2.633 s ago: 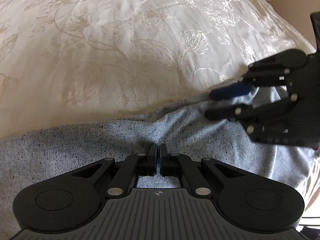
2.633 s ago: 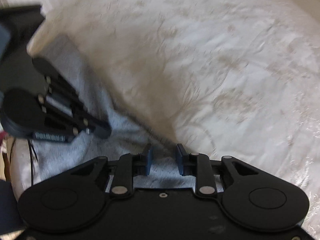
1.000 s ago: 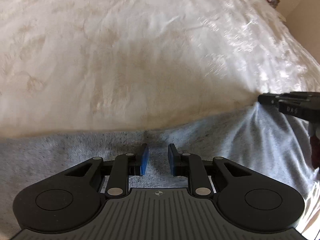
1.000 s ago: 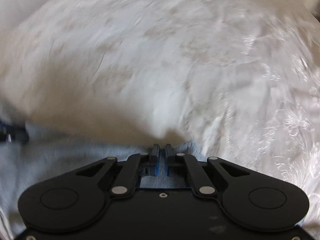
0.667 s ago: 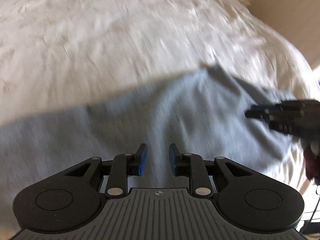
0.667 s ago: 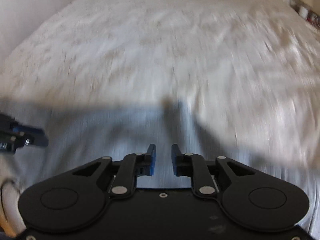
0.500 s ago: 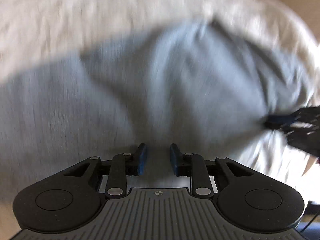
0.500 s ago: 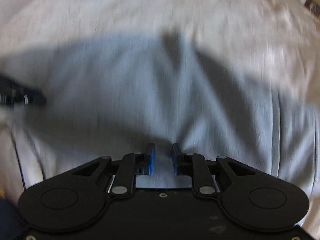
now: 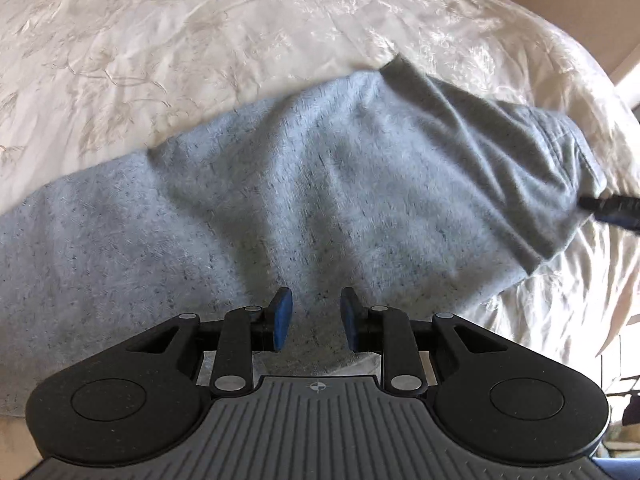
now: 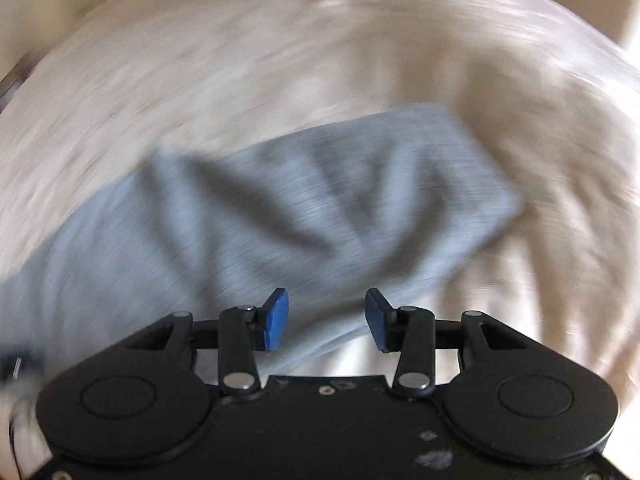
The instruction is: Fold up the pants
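Observation:
The grey speckled pants (image 9: 320, 184) lie folded and rumpled across the white embroidered bedspread (image 9: 160, 40). My left gripper (image 9: 316, 322) hovers over their near edge, its blue pads (image 9: 282, 316) apart and pressing on nothing. The tip of my right gripper (image 9: 612, 210) pokes in at the right, beside the pants' folded end. In the blurred right wrist view, my right gripper (image 10: 326, 320) hangs above the near edge of the pants (image 10: 300, 208). Its jaws are opening and nothing is gripped between them.
The bedspread (image 10: 280, 60) spreads out on all sides of the pants. A beige wall (image 9: 560, 0) rises past the bed's far right corner. The bed's edge drops off at the lower right, where dark objects (image 9: 632, 408) show.
Both grippers let go of the pants' edge and drew back, so more of the cloth shows lying on the bed. The right jaws went from shut to wide apart.

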`<action>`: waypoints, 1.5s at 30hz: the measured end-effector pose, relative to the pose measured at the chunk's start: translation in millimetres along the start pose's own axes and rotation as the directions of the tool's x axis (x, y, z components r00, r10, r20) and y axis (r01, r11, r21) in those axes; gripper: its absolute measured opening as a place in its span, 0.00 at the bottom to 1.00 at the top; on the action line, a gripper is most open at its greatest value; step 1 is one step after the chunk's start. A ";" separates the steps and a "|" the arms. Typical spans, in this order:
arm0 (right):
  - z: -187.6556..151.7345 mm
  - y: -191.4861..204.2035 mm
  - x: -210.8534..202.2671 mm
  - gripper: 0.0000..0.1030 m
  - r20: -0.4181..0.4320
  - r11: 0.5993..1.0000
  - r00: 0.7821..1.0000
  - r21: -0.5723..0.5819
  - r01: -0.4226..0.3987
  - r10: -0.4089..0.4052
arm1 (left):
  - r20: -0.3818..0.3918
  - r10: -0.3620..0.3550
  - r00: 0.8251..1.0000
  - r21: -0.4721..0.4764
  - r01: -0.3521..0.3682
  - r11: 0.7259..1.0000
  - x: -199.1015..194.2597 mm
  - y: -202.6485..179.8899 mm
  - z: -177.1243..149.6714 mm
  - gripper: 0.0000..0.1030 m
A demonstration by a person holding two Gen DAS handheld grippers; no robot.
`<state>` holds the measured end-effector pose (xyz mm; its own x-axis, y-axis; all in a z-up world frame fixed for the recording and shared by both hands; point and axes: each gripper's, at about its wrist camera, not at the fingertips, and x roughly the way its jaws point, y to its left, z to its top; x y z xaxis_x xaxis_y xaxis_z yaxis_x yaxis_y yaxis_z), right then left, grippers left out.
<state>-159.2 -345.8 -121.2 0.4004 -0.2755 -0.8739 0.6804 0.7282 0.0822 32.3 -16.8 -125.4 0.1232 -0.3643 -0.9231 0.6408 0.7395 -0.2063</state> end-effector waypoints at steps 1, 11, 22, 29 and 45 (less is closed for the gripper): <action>4.7 -11.8 2.1 0.44 0.001 0.998 1.000 0.054 0.011 -0.011 | -0.037 0.002 0.999 -0.003 -0.002 1.000 8.1 -0.6 -3.6 0.26; 30.2 -46.1 24.5 0.07 -0.059 0.988 0.998 0.154 -0.012 0.022 | -0.123 0.017 0.992 -0.017 -0.019 1.000 24.5 7.5 -20.8 0.26; 16.3 -22.6 2.1 0.27 0.058 0.990 0.991 -0.070 0.124 -0.120 | -0.030 0.093 0.995 -0.049 -0.095 0.994 -4.3 -7.7 -37.5 0.27; -4.3 27.5 -29.2 0.31 0.153 0.943 0.981 -0.326 -0.065 0.121 | -0.067 0.131 0.989 -0.253 -0.144 0.957 -6.1 23.8 -65.9 0.32; -59.2 179.6 -34.5 0.35 -0.198 0.634 0.851 -0.591 -0.499 0.486 | 0.059 0.132 0.989 -0.506 -0.084 0.859 -60.8 89.4 -93.6 0.83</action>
<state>-87.1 -168.3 -104.6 0.5501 0.2434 -0.7988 -0.1316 0.9699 0.2049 11.2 124.4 -118.2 0.2515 -0.2965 -0.9213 0.1564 0.9519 -0.2636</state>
